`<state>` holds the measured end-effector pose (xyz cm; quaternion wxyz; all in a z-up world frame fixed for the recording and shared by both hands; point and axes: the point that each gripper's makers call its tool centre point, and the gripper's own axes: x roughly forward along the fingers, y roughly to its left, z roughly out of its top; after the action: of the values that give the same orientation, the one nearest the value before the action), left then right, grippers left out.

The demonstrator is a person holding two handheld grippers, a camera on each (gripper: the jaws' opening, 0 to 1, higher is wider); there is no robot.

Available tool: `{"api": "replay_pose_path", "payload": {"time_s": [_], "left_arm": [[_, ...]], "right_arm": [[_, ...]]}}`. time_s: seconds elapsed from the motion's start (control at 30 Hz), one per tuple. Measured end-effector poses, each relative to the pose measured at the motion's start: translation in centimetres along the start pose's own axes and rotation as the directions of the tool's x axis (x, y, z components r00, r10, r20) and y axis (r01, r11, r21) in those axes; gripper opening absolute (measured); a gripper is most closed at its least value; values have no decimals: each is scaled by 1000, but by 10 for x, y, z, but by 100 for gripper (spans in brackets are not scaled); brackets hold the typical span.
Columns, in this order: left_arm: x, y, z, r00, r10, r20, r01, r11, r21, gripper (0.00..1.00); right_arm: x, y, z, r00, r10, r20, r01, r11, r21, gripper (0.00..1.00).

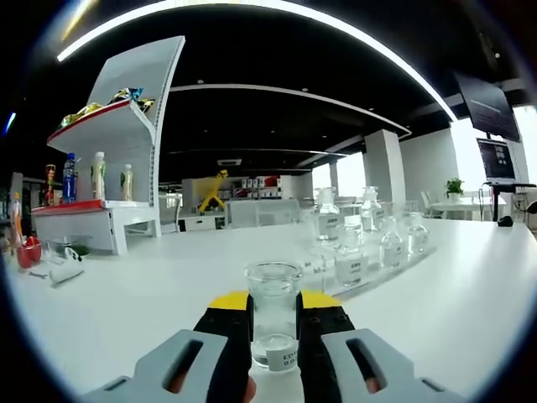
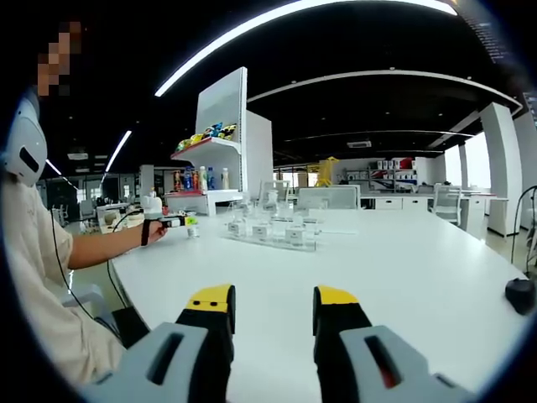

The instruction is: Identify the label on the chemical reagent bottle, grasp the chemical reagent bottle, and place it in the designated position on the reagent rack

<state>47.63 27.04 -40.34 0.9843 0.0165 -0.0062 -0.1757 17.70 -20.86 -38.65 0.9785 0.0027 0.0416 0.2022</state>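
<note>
A clear glass reagent bottle (image 1: 273, 312) with a white label near its base stands between the jaws of my left gripper (image 1: 274, 321), which is shut on it just above the white table (image 1: 151, 302). Ahead and to the right sits the clear reagent rack (image 1: 369, 252) with several labelled glass bottles in it. In the right gripper view the same rack (image 2: 273, 232) lies far across the table, and the left gripper (image 2: 172, 222) with its bottle (image 2: 193, 227) is held by a person's hand beside it. My right gripper (image 2: 273, 315) is open with nothing between its jaws.
A white display shelf (image 1: 113, 180) with drink bottles and snacks stands at the back left of the table. Small red and white items (image 1: 46, 256) lie near the left edge. A black object (image 2: 520, 294) rests at the table's right edge. A person's sleeve (image 2: 33, 277) is at left.
</note>
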Motion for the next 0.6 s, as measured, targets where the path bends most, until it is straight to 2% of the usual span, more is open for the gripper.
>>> {"api": "replay_pose_path", "payload": {"time_s": [0.17,0.23,0.6], "left_arm": [[-1,1,4,1000,-6,-2,6,1000,-12,19],[-2,-1,10,1000,-16,10,16,999,-38,19],[-3,-10,36,998,-54,12,55,998,-35,18]], "right_arm": [[0,-2,1,1000,-3,2,3,1000,1,37],[0,-2,1,1000,-4,4,4,1000,3,37],[0,0,4,1000,-3,9,3,1000,-1,37]]}}
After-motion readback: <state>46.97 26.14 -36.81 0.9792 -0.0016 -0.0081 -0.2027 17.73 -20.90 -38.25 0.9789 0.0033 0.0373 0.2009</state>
